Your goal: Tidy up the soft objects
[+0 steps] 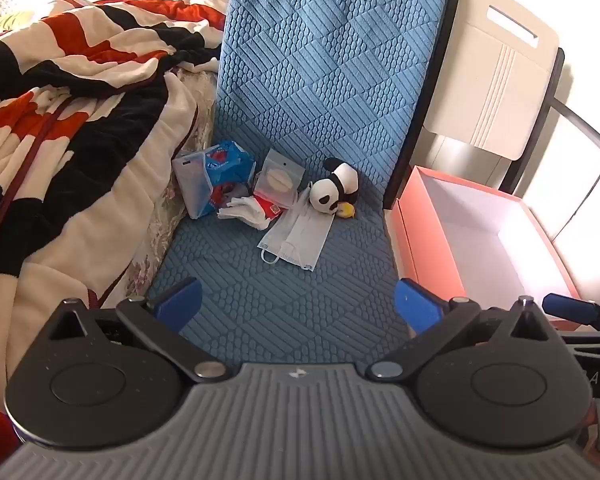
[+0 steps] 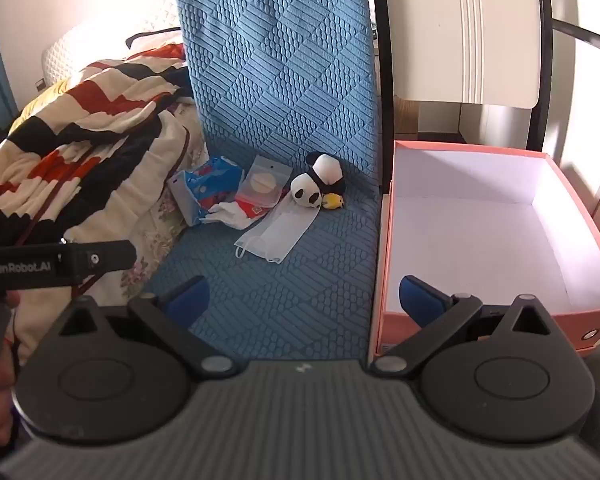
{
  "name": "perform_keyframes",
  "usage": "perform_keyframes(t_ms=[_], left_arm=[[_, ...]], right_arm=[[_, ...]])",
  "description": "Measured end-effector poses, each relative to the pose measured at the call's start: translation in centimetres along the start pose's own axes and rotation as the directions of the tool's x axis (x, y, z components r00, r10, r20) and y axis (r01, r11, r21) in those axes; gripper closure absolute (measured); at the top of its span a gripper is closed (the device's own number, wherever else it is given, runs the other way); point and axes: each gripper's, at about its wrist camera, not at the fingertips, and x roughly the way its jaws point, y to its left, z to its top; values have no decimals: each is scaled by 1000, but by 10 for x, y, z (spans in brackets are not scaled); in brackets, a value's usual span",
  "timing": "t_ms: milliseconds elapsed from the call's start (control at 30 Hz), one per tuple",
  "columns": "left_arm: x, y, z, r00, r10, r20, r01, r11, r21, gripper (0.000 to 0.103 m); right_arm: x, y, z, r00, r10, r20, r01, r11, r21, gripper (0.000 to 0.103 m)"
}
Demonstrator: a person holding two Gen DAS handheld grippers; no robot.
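The left gripper (image 1: 298, 304) hangs over the front of a blue seat cushion (image 1: 284, 320), its jaws spread wide with nothing between them. The right gripper (image 2: 306, 300) is just as wide apart and empty, one blue finger (image 2: 188, 298) above the cushion (image 2: 280, 300), the other (image 2: 422, 298) over the near edge of an orange box (image 2: 384, 264).

The soft things lie in a loose heap at the back of the cushion, against its upright back. A panda plush toy (image 1: 336, 190) sits toward the right side, touching a small yellow toy (image 1: 347, 210). A white face mask (image 1: 296, 240) lies flat in front of it, nearest the grippers. To the left sit a clear pouch with a round pad (image 1: 278, 180), a white cloth (image 1: 240, 210) and a blue packet (image 1: 224, 164) near the cushion's left edge.

The box (image 1: 424, 232) stands just beside the cushion's right edge, its white inside bare. A red, black and cream blanket (image 1: 60, 120) is bunched up along the left.
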Motion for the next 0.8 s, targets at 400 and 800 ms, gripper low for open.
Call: perform_keyframes(t_ms=[400, 800], left_arm=[[-13, 0, 1, 1000, -5, 16, 5, 1000, -3, 0], [-23, -5, 0, 1000, 7, 15, -7, 1000, 19, 0]], right_arm=[[-10, 5, -7, 1000, -8, 9, 8, 1000, -30, 0], [-17, 4, -1, 1000, -14, 17, 15, 998, -64, 0]])
